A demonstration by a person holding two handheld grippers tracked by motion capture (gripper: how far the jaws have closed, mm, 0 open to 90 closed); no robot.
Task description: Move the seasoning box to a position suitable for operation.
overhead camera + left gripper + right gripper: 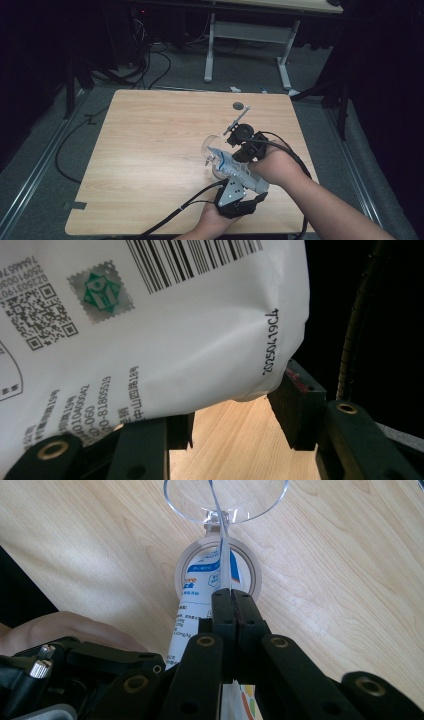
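Right gripper (232,597) clenched on top edge of white pouch (200,600) | left gripper (230,410) pinching pouch's lower end, jaws part-spread | pouch lower right of centre, over clear glass (212,147) | glass base perhaps hidden behind pouch | bare table (150,150) at left, near edge close

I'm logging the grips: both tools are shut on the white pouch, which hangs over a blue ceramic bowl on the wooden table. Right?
Not quite. The bowl is clear and see-through, not blue ceramic; the right gripper view shows the wood grain through it. The rest holds: the left tool and right tool are both shut on the white pouch above the wooden table.
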